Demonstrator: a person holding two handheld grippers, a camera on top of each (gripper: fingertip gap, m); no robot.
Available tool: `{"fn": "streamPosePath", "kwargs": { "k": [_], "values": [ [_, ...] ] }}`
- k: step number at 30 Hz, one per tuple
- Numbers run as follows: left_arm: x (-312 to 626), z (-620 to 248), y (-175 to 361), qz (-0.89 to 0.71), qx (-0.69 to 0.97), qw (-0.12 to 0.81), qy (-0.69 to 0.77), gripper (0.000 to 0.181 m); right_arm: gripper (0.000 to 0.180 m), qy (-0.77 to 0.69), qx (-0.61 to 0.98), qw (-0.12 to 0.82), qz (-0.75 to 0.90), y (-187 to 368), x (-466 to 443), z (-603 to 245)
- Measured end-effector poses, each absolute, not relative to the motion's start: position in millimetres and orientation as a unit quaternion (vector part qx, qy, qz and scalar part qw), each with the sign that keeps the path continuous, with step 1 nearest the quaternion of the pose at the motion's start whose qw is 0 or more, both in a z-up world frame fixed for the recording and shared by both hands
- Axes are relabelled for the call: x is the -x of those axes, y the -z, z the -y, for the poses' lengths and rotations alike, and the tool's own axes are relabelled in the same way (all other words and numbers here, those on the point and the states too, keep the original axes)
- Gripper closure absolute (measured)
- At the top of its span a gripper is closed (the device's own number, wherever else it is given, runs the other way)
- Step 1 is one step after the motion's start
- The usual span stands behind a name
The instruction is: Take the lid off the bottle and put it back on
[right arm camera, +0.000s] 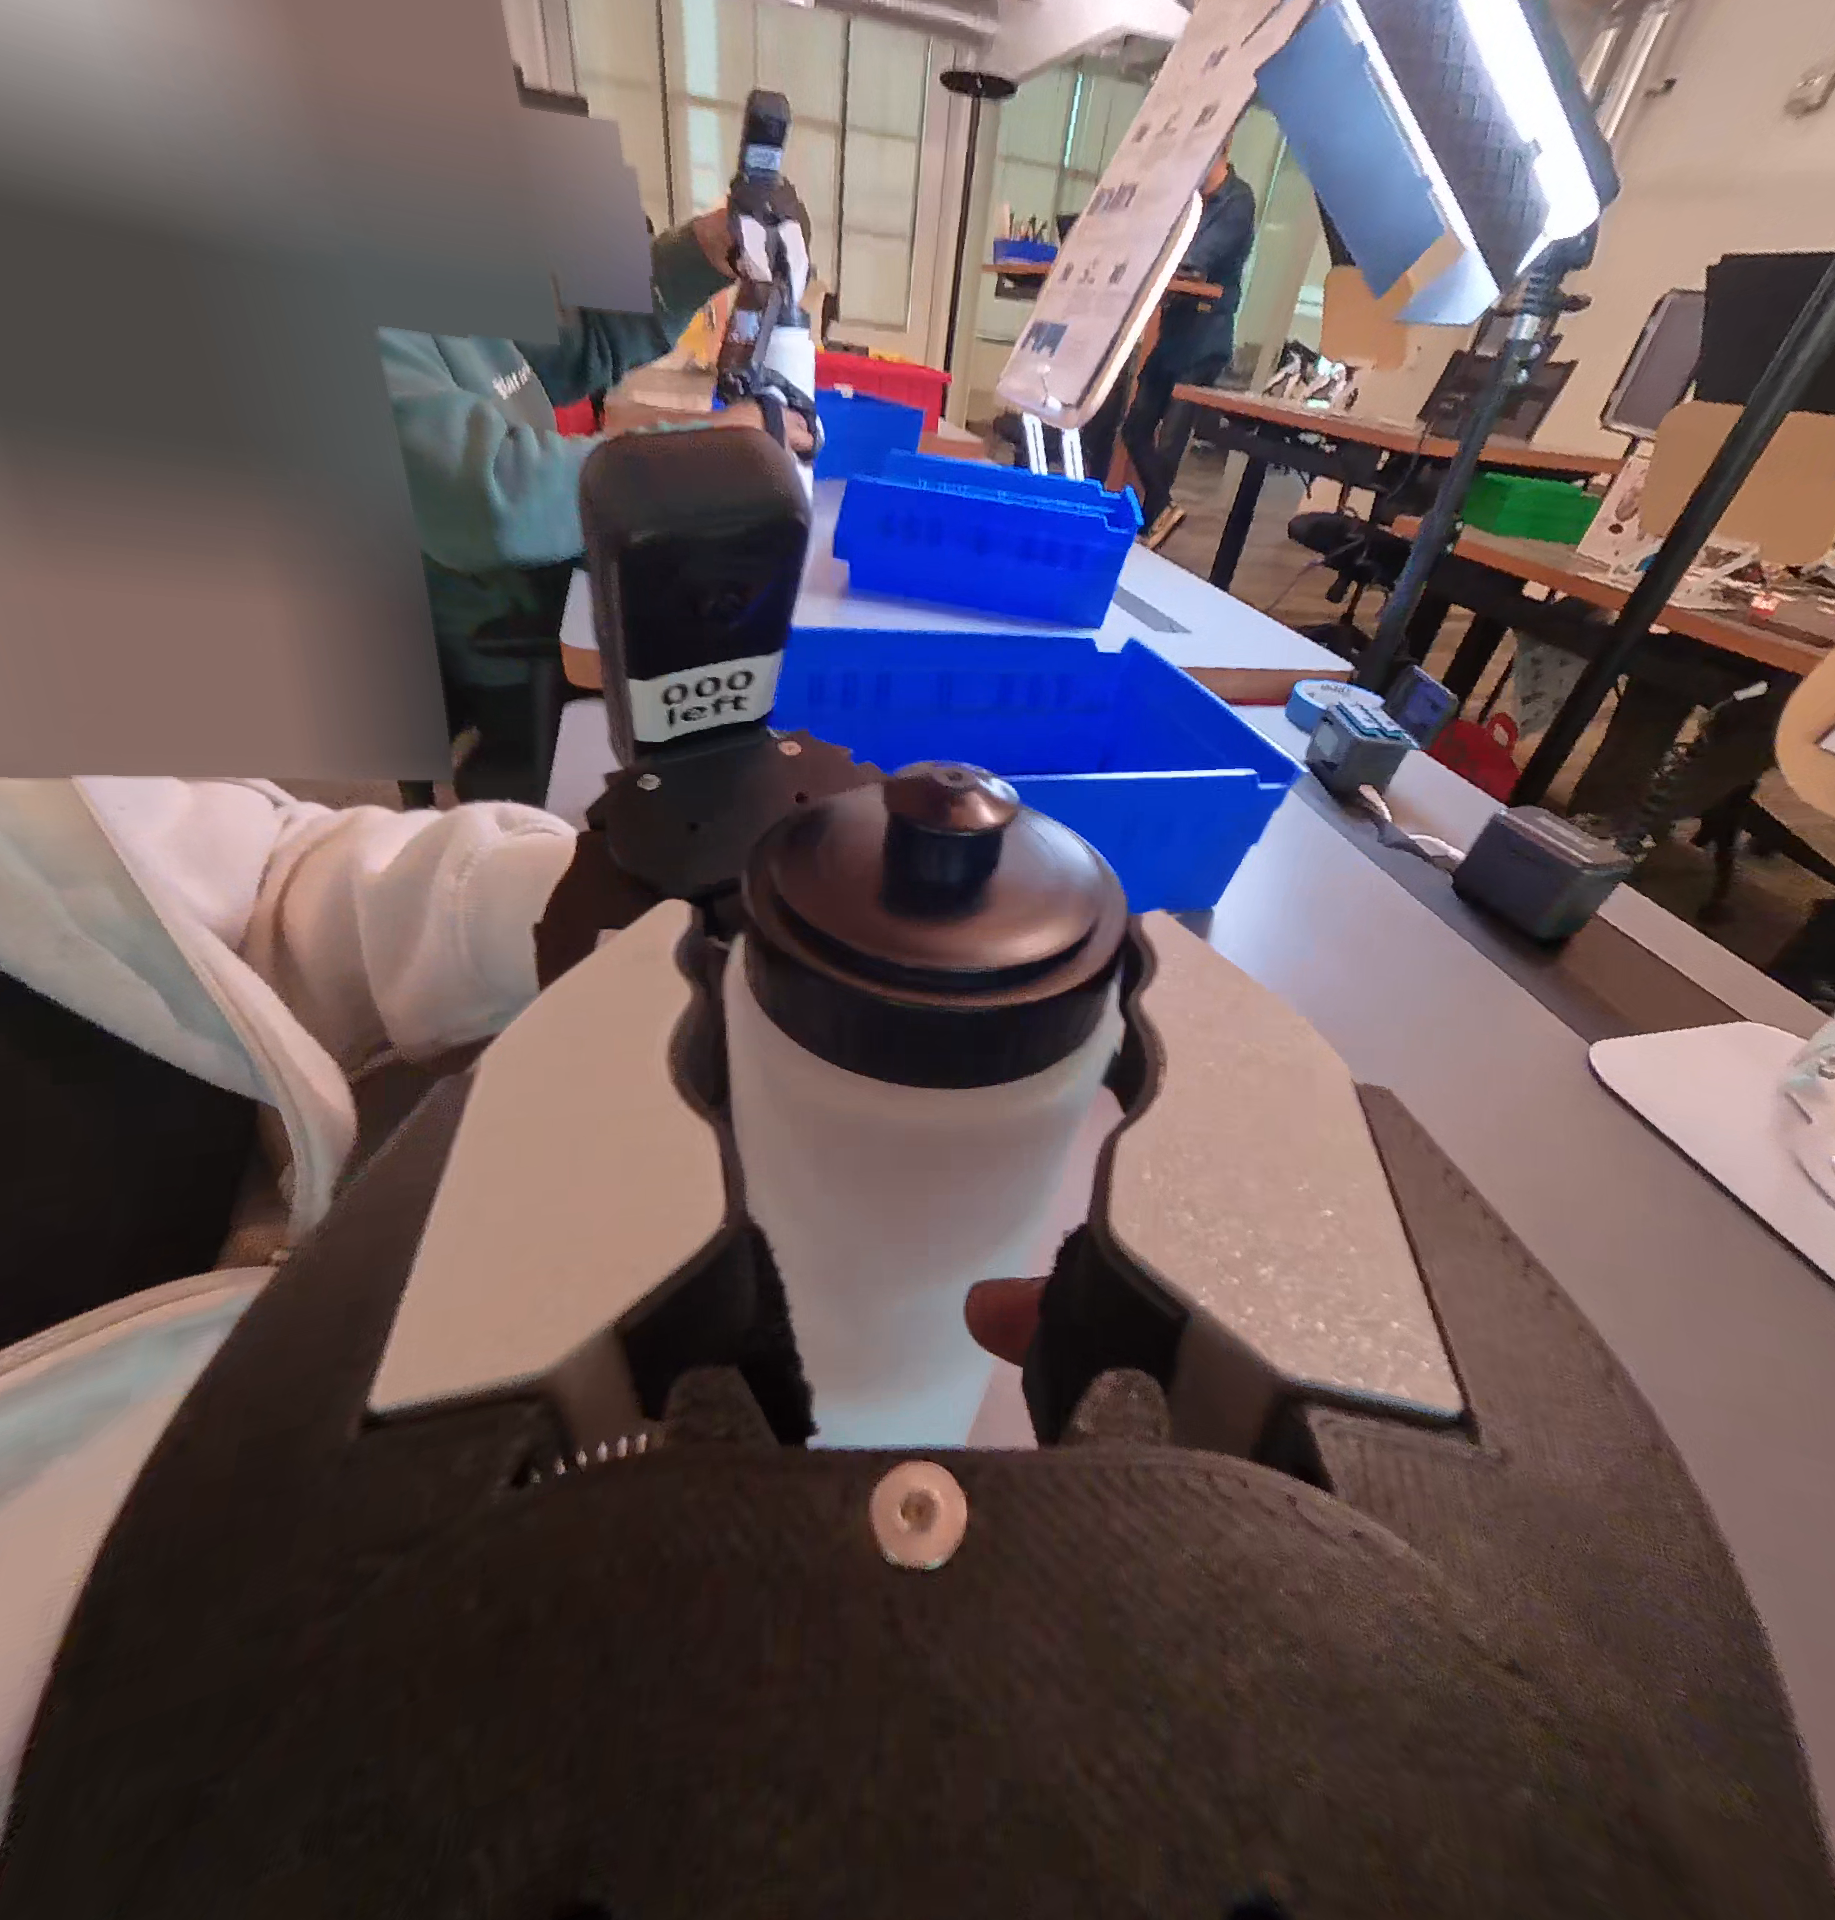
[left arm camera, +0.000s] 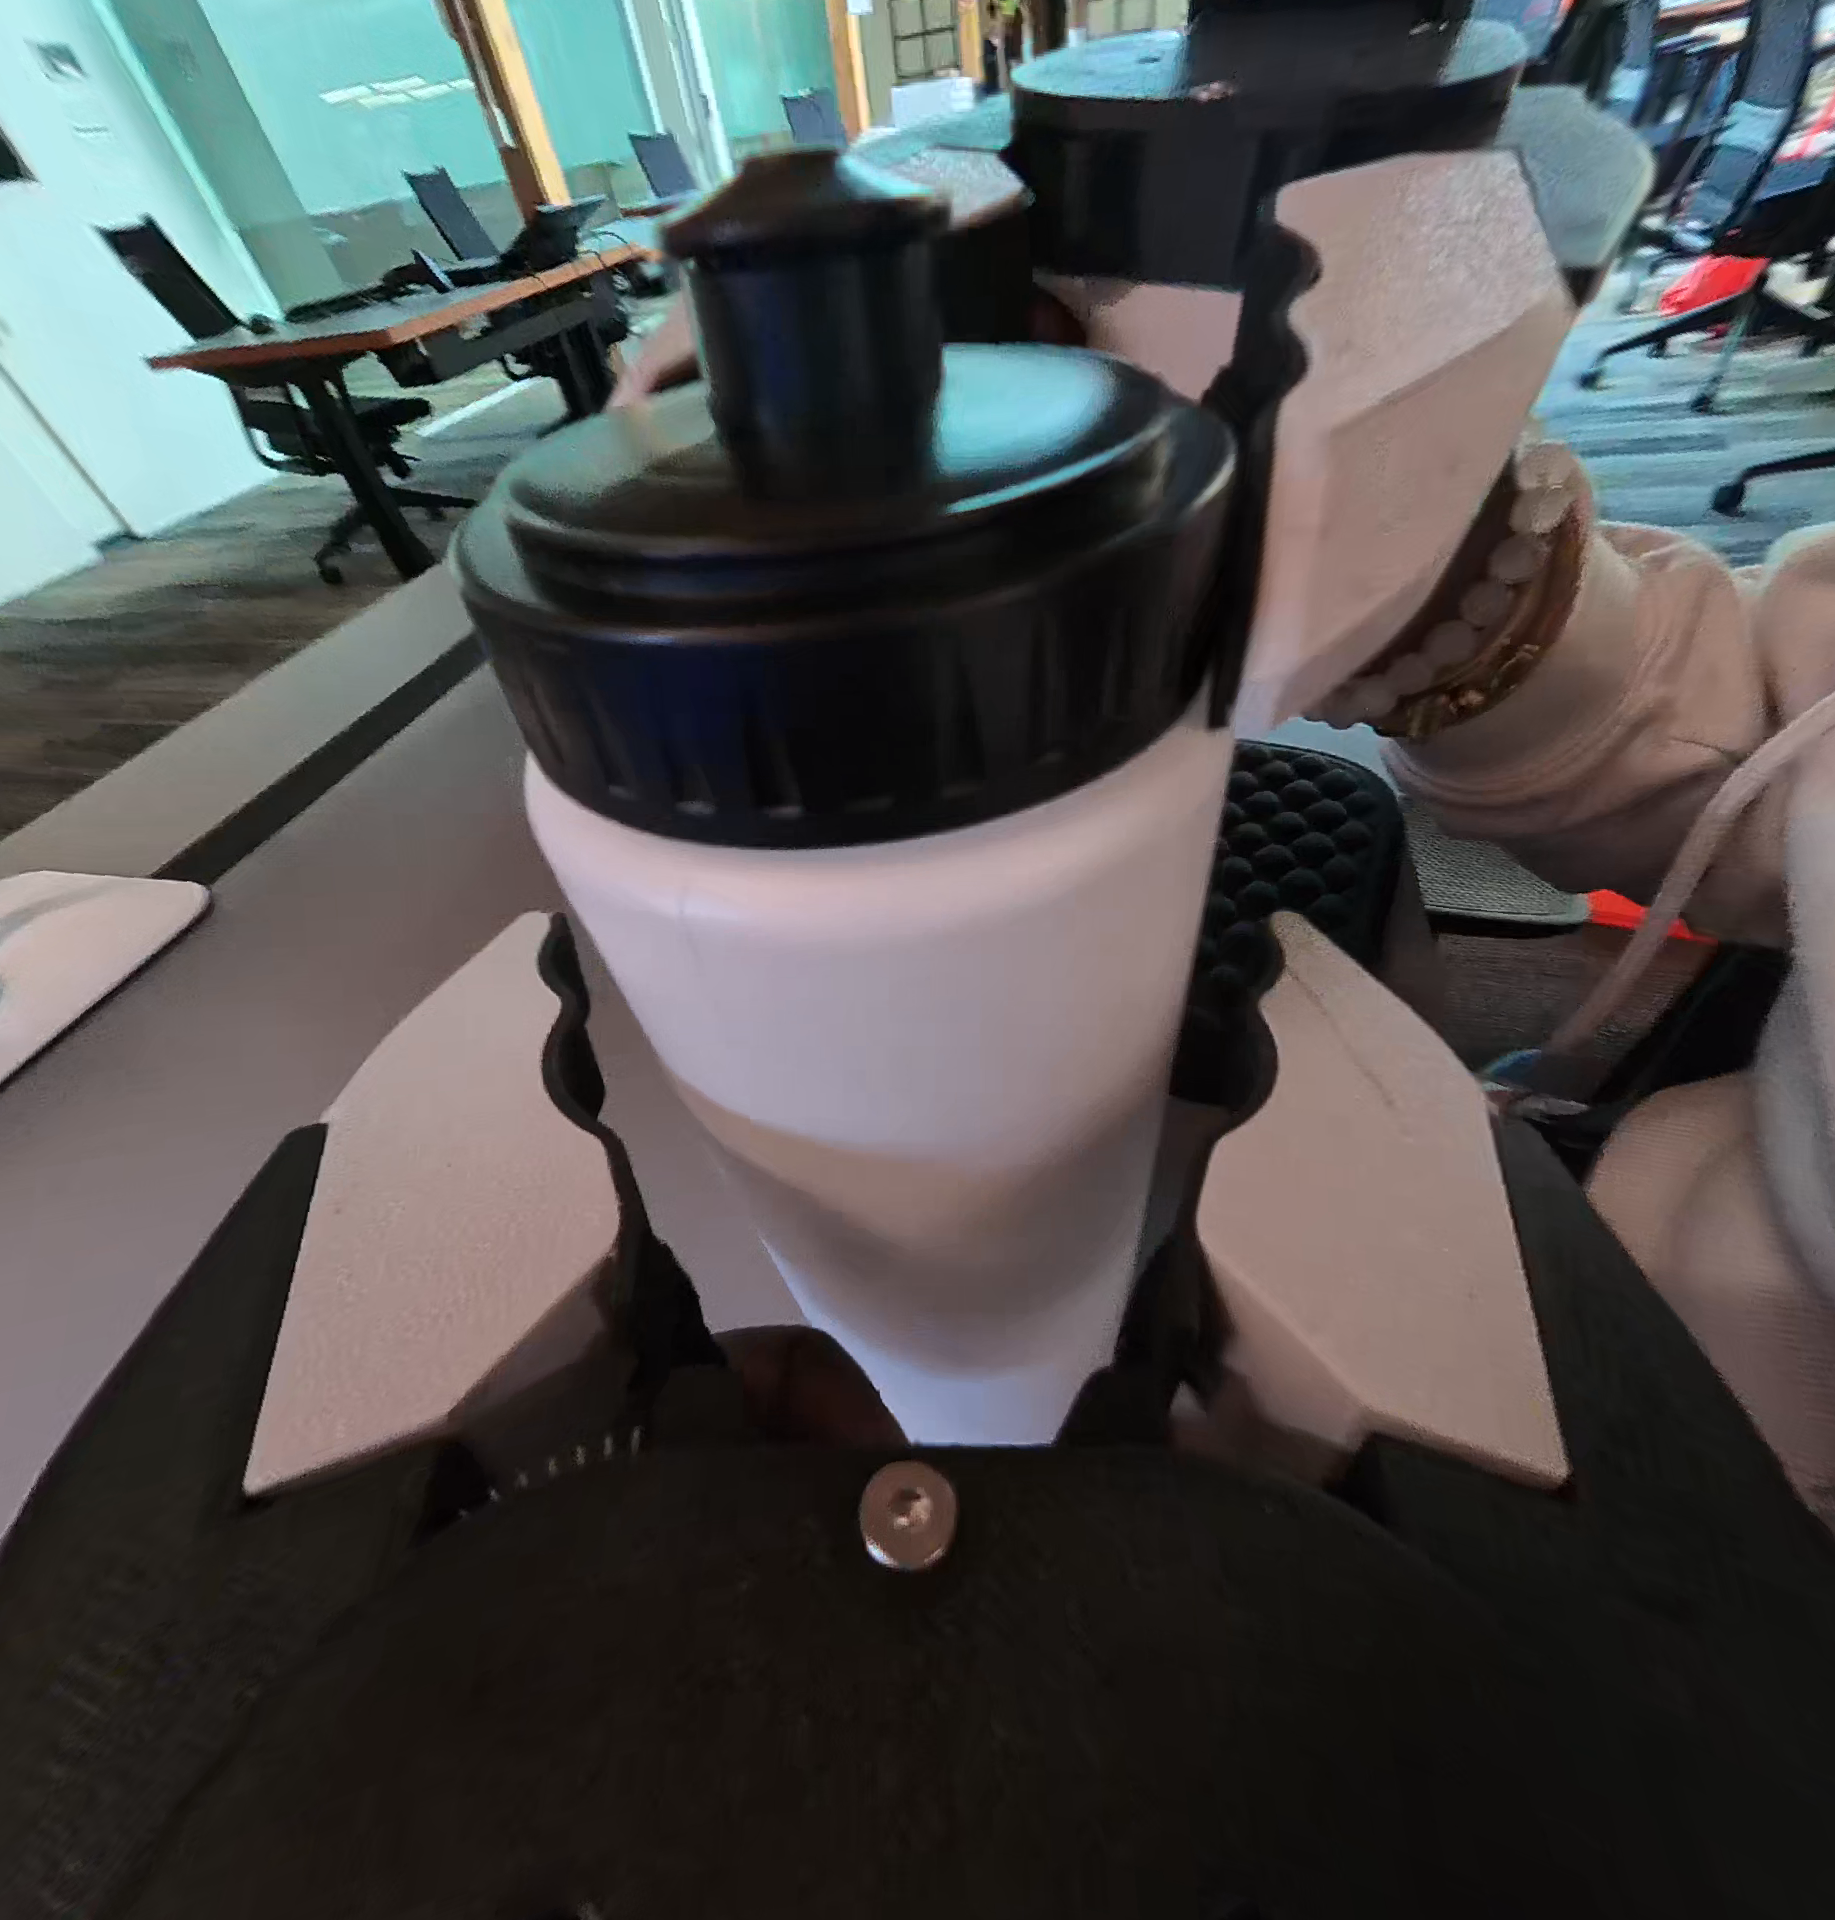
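Left claw (left arm camera: 897, 1049) is clamped on the white bottle (left arm camera: 871, 935), mid-body, with both pads against its sides. The bottle stands roughly upright over the grey worktop (left arm camera: 269, 1039); its base is hidden, so whether it rests on the worktop or is held up cannot be told. The black lid (left arm camera: 851, 665) is seated on the neck, its spout (left arm camera: 809, 343) closed on top. Right claw (right arm camera: 918, 977) comes in from the opposite side and appears closed on the lid's ribbed rim, one pad on each side.

Risks:
- The right claw sits low, partly over the bottle shoulder. Catching the body along with the lid would make the twist bind.
- The soft bottle wall could deform under the left claw, so the bottle spins with the lid instead of unscrewing.
- Pads could slip on the ribs if the grip is light.
- On refitting, a tilted lid could cross-thread.
- A dropped lid could roll towards the blue bins (right arm camera: 1048, 727) nearby.
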State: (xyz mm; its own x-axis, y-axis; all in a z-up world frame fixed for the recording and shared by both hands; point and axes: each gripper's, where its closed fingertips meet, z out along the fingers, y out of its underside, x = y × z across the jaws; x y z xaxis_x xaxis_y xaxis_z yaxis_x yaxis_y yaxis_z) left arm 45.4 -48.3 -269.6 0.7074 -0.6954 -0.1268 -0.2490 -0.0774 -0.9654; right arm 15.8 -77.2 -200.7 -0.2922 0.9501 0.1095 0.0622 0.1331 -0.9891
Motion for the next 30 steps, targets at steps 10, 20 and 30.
{"fn": "streamPosePath", "kwargs": {
  "k": [10, 20, 30],
  "values": [
    [-54.0, 42.7, 269.2, -0.330, 0.702, 0.614, 0.144, 0.077, 0.105, -0.525, 0.425, 0.426, 0.601, 194.1, -13.9, 81.2],
    [-54.1, 44.1, 268.2, -0.327, 0.695, 0.614, 0.182, 0.083, 0.104, -0.555, 0.401, 0.387, 0.617, 200.0, -10.2, 79.3],
    [-70.3, 57.4, 268.1, -0.374, 0.670, 0.598, 0.231, 0.082, 0.104, -0.673, 0.265, 0.272, 0.635, 195.9, -27.4, 96.4]
  ]
}}
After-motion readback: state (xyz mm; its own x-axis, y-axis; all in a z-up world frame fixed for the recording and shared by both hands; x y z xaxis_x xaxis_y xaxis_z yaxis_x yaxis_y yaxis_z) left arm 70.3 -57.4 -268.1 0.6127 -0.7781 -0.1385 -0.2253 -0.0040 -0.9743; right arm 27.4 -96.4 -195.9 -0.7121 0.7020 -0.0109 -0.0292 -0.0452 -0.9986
